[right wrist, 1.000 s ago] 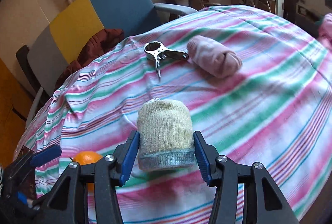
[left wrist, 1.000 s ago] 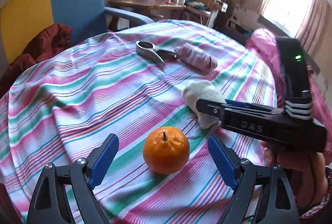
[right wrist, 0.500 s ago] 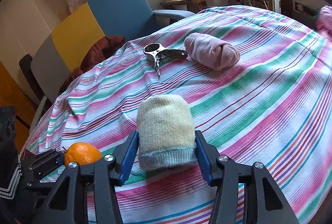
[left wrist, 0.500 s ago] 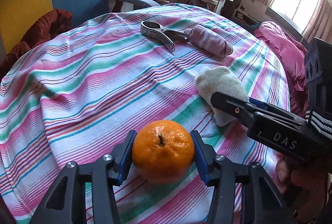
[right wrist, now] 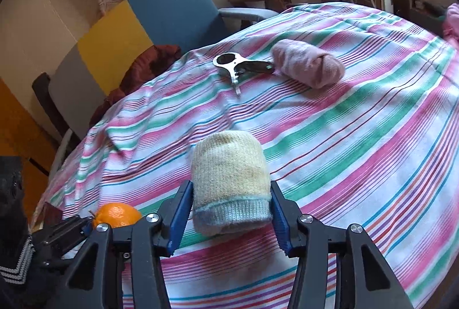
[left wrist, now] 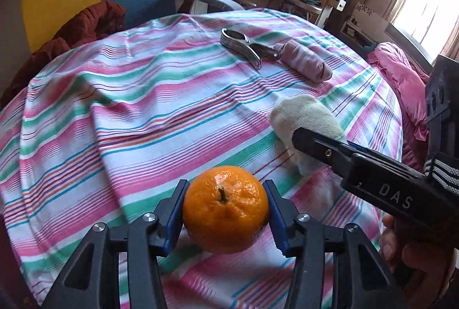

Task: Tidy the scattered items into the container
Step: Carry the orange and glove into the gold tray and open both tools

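Striped cloth over a rounded table, wrinkled, in a cluttered bedroom; no container visible in either view, so the drop-off spot can't be told. Left gripper: blue pads pressed on both sides of the orange, pinching it at its widest point, fruit low over the cloth or just resting on it. Right gripper: pads against both sides of the cream rolled sock near its cuff end, pinching it. From the left gripper the sock sits ahead and to the right, with the right tool's body crossing close by. Judgement: both picks are seated; lift straight up before any sideways travel so the cloth doesn't drag, and keep squeeze on the orange modest, since round fruit may roll out if the tool tilts. Lift the hands one at a time or diverge early; they are near each other. Farther ahead of both grippers: metal clip touching or just beside the pink rolled sock, well apart from the held items. Open cloth between. Table edge falls away on the left toward the blue chair.
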### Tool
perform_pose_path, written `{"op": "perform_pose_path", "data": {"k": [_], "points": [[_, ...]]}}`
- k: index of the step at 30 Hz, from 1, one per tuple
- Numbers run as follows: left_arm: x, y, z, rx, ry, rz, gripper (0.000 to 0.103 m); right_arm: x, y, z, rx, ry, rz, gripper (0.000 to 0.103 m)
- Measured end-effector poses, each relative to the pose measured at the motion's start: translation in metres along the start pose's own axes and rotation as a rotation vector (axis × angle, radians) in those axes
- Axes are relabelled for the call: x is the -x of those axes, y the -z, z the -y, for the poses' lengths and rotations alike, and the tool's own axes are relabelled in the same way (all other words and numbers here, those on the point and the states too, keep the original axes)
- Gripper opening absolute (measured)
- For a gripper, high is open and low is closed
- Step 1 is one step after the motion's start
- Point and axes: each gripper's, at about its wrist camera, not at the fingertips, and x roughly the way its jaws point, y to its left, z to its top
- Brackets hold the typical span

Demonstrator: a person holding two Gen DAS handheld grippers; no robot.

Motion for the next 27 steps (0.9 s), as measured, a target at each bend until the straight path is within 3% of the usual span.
{"op": "perform_pose_path", "data": {"k": [6, 17, 21, 24, 27], "points": [[0.058, 0.019, -0.030, 0.045, -0.038, 0.061, 0.052, 0.016, 0.009, -0.048, 0.051, -0.120, -0.017, 0.052], [0.162, 0.086, -0.125, 0.272, -0.148, 0.135, 0.052, 0.032, 0.044, -0.177, 0.174, -0.379, -0.127, 0.052], [0.174, 0.117, -0.151, 0.347, -0.176, 0.120, 0.052, 0.036, 0.059, -0.221, 0.238, -0.451, -0.161, 0.052], [0.168, 0.137, -0.155, 0.346, -0.179, 0.084, 0.052, 0.035, 0.070, -0.246, 0.278, -0.493, -0.198, 0.052], [0.156, 0.145, -0.158, 0.351, -0.125, 0.019, 0.052, 0.031, 0.084, -0.270, 0.321, -0.518, -0.237, 0.052]]}}
